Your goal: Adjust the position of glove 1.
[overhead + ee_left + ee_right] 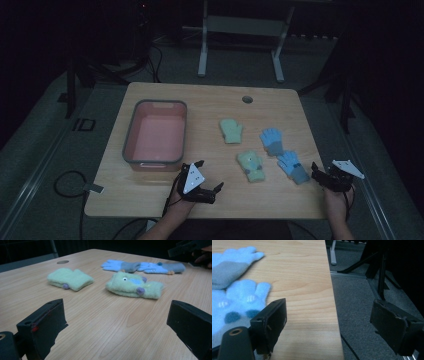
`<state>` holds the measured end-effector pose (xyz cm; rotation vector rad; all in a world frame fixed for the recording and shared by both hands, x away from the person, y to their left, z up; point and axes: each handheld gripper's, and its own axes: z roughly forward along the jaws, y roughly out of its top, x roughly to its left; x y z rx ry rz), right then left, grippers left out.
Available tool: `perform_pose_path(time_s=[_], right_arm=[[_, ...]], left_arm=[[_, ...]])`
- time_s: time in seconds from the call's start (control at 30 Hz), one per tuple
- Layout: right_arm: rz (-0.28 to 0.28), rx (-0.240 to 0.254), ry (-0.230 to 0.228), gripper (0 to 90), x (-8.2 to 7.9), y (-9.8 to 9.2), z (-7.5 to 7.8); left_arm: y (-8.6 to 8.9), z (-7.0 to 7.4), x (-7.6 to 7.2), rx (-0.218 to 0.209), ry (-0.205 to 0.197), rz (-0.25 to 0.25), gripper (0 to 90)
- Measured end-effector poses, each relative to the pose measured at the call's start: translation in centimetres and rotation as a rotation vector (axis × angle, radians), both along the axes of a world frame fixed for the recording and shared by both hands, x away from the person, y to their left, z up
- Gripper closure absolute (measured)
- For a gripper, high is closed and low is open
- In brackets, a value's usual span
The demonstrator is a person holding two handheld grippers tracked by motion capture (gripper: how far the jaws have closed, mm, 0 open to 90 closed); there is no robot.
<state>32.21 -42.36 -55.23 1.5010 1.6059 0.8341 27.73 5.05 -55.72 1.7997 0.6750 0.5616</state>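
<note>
Left gripper [210,176] sits low at the near edge of the table [210,102], jaws spread wide, bare wood between them and nothing held. Right gripper [321,176] hangs at the table's right edge, jaws just as wide apart and empty; in its own view one jaw stands over the wood and the other over the grey floor [362,302], so the edge runs right between them. Four gloves lie mid-table: a plain green mitten [231,131], a green mitten with a face [251,165] nearer the person, and two blue gloves [271,140] [293,166], the nearer one just beside the right gripper. From the left gripper view there is open wood all the way to the face mitten [135,285], with the plain one [70,278] off to its left. A pink bin [131,131] with a grey rim stands at the left, close beside the left gripper, and a round hole [247,99] sits near the far edge. The room is dim; the nearer blue glove [229,312] is cut off by the frame and partly covered by the jaw.
</note>
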Motion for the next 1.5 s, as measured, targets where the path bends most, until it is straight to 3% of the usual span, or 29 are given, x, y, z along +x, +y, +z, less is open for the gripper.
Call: perform_pose_path(time_s=[0.07,0.1,0.17,0.33,0.43,0.63,0.73,0.83,0.87,1.3,1.5], right_arm=[[0.002,-0.001,0.001,13.5,0.0,-0.1,0.0],[-0.005,-0.03,0.028,13.6,0.0,-0.1,-0.1],[-0.002,-0.036,0.055,13.6,0.1,-0.1,-0.1],[0.025,-0.06,0.067,12.3,0.3,0.3,0.0],[0.037,-0.016,0.1,11.8,0.4,0.1,0.4],[0.035,-0.038,0.073,14.9,0.5,0.2,2.6],[0.088,0.023,0.111,15.9,0.8,0.0,3.7],[0.114,0.063,0.113,16.1,1.1,0.2,4.4],[0.115,0.059,0.12,12.7,1.2,0.5,4.6],[0.207,0.066,0.114,12.6,2.7,3.8,6.7],[0.24,0.044,0.1,13.0,3.7,5.4,7.8]], left_arm=[[0.0,0.0,0.0,0.002,-0.001,-0.003,1.7],[-0.1,0.0,0.0,0.007,-0.001,-0.008,1.7],[0.0,0.0,0.0,0.004,-0.003,-0.017,1.7],[0.1,0.0,0.1,-0.009,0.007,-0.019,1.7],[0.1,0.0,0.0,-0.006,0.003,-0.013,1.7],[0.1,0.0,0.1,-0.003,0.003,-0.019,1.7],[0.0,0.0,0.0,0.0,0.003,-0.017,1.7],[-0.1,0.0,0.0,0.01,-0.004,-0.018,1.7],[-0.1,0.0,0.0,0.013,-0.004,-0.02,1.7],[-0.1,0.0,-0.1,0.017,-0.01,-0.019,1.7],[-0.2,0.0,-0.1,0.02,-0.014,-0.02,1.7]])
